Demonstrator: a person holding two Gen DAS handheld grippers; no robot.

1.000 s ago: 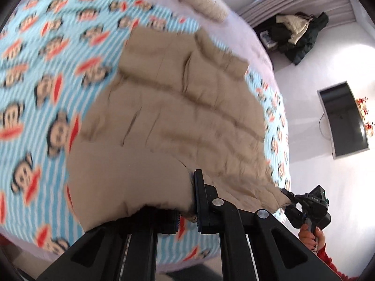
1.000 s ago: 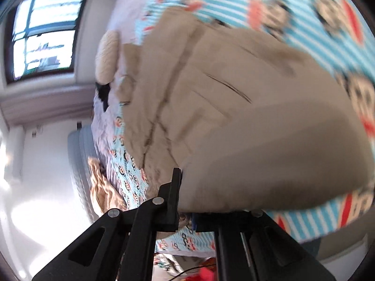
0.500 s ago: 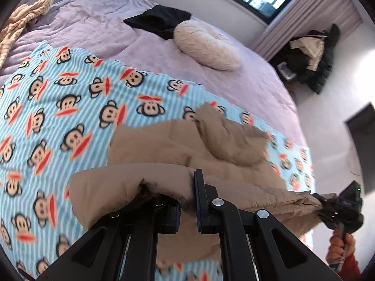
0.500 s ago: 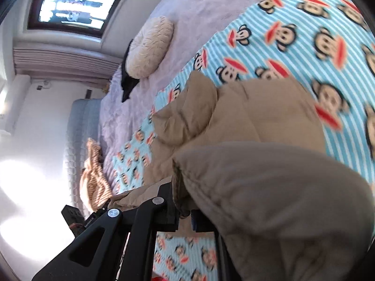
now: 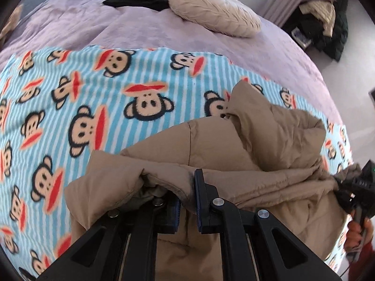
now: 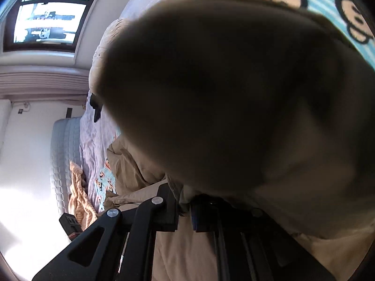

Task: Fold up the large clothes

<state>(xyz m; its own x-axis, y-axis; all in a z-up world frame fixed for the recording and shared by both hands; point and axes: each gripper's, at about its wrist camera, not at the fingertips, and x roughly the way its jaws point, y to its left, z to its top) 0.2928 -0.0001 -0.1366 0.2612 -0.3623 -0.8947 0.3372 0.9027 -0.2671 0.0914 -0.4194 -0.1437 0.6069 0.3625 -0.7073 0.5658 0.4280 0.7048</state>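
Monkey blanket (image 5: 98, 107) shows more now, as my left gripper (image 5: 187, 201) and right gripper (image 6: 184, 213) both pinch one tan coat (image 5: 269, 140) folded lower.

Both tools are matte black plastic with angular, cut-out frames and round silver screw heads. The left tool (image 5: 187, 201) has blue-edged pads on its fingers (image 5: 200, 187). The right tool (image 6: 184, 208) looks alike. The right hand (image 5: 357, 231) shows bare skin above a red sleeve (image 5: 363, 260).
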